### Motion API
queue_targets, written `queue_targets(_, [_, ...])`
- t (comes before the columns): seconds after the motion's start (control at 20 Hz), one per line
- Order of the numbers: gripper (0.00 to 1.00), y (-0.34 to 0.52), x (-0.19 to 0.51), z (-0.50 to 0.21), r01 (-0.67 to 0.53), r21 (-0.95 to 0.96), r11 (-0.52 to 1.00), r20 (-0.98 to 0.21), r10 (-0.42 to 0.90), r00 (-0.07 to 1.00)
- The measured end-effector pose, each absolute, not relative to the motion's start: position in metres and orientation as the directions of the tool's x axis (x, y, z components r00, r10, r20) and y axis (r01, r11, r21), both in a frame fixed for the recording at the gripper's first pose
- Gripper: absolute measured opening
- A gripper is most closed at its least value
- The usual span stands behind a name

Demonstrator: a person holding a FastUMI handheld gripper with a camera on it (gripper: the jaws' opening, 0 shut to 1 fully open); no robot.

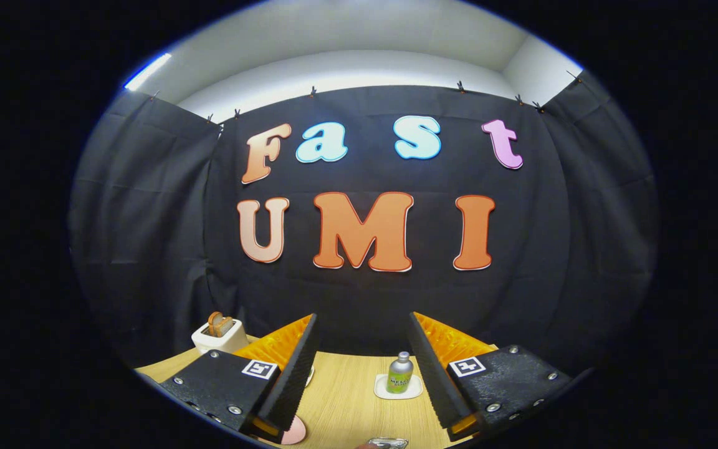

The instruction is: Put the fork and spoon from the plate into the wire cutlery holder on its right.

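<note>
My gripper (362, 330) is held level above the wooden table (346, 399), looking toward the booth wall. Its two black fingers with orange backs stand wide apart, open, with nothing between them. Low in the gap between the fingers a sliver of shiny wire (388, 443) shows, likely the rim of the cutlery holder. A pink edge (296, 431), probably the plate, peeks out beside the left finger (290, 380). Fork and spoon are hidden from me.
A small bottle with a green label (400, 373) stands on a white coaster (398, 388) just inside the right finger. A white toaster holding bread (219, 334) sits at the table's back left corner. Black cloth closes off the back and sides.
</note>
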State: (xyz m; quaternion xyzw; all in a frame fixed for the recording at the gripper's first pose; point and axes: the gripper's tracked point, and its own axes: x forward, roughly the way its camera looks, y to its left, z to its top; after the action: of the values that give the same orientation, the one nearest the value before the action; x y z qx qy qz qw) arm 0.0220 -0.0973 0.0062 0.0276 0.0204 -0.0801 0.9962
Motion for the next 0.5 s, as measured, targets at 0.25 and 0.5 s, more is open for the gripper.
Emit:
queue_targets(0.25, [0.85,-0.0907,0.0186,0.0124,0.151,0.039,0.988,-0.017,-0.15,0.989])
queue_targets(0.5, [0.85,-0.0866,0.018,0.0157,0.147,0.025,0.989,0.003,-0.147,0.989])
